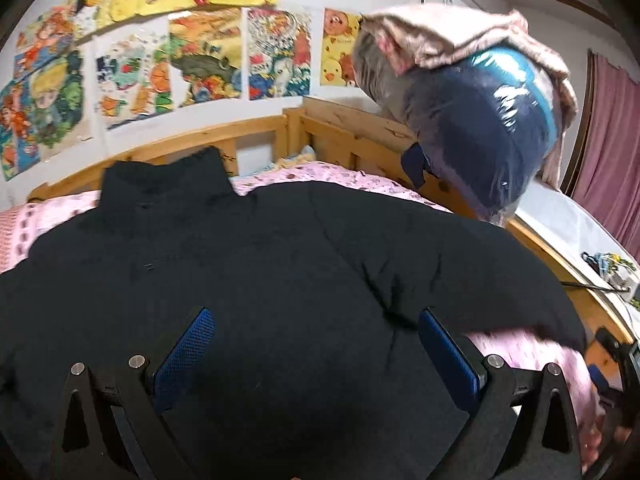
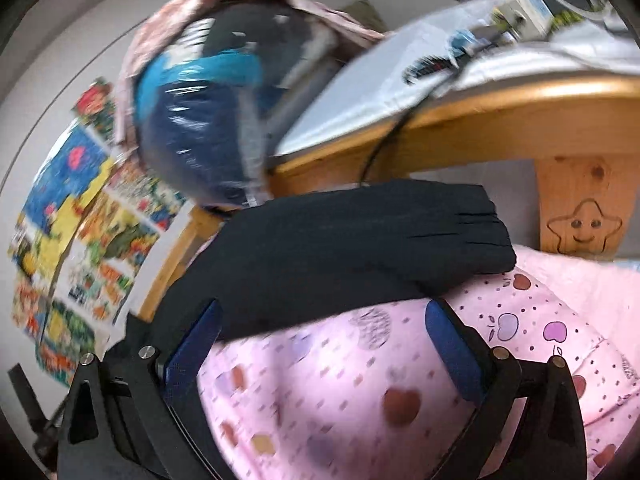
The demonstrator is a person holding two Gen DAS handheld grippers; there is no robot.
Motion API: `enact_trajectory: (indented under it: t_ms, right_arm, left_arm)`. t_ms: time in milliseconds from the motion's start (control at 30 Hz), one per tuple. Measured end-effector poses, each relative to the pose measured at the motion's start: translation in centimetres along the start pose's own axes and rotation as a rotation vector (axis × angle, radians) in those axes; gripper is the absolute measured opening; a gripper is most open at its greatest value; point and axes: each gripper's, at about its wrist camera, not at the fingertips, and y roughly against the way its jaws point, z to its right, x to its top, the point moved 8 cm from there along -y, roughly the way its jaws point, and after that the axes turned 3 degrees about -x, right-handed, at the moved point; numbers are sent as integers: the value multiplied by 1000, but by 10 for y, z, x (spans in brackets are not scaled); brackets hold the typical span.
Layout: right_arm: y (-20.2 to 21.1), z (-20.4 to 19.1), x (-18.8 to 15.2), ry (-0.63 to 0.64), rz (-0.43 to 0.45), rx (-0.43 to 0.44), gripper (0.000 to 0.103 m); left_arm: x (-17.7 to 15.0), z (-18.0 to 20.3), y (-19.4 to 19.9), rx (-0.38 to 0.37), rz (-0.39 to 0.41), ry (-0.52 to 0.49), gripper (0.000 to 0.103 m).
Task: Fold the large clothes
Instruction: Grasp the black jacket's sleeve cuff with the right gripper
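**Sleeve sits ahead of right gripper, cuff pointing right**

While the black jacket (image 1: 256, 264) lies spread flat on the pink bedsheet (image 2: 360, 392), collar at upper left of frame, its sleeve (image 2: 360, 248) runs left-to-right mid-frame just beyond the right gripper (image 2: 322, 340). Right is nearer the sleeve: jaws wide, empty, angled down. Left gripper (image 1: 316, 344) hovers over the jacket body, also wide open, holding nothing.

A black jacket (image 1: 256, 264) lies spread across the pink bedsheet (image 1: 340, 174), collar toward the wooden bed rail (image 1: 208, 136). The left hand-held gripper (image 1: 316, 344) hovers over it, jaws wide apart.
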Motion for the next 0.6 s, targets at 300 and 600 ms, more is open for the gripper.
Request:
enact_trajectory:
  t_ms: [300, 600]
  right_arm:
    - [-42, 22, 4, -160, -1, -66, 68]
    - [-42, 24, 12, -204, 27, -28, 19]
  left_arm:
    - [-2, -17, -81, 46, -62, 107, 103]
    - [-32, -13, -133, 42, -287, 90, 103]
